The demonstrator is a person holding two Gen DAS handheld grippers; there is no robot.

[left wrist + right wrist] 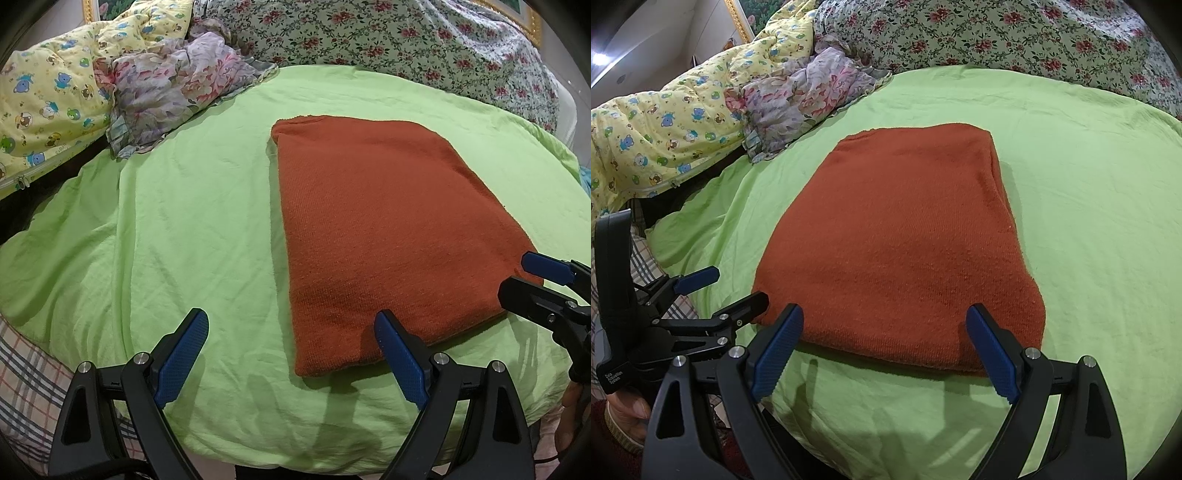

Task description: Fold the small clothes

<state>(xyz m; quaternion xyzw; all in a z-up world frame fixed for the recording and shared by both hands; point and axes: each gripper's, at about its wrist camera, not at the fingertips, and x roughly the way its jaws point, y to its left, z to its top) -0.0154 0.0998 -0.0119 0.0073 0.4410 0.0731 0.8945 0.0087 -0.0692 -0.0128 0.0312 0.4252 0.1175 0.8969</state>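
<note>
A rust-orange knit garment (384, 229) lies folded into a flat rectangle on a light green sheet (184, 221). My left gripper (291, 332) hangs open just off the garment's near left corner, nothing between its blue pads. In the right wrist view the same garment (905, 243) fills the middle, and my right gripper (886, 328) stands open over its near edge, holding nothing. The right gripper (532, 273) also shows at the right edge of the left wrist view, and the left gripper (735, 288) at the left of the right wrist view, jaws apart.
A yellow cartoon-print quilt (48, 96) and a crumpled floral cloth (173, 85) are heaped at the back left. A flowered bedspread (406, 40) runs along the back. Checked fabric (26, 380) shows at the near left edge. A person's hand (624, 413) grips the left tool.
</note>
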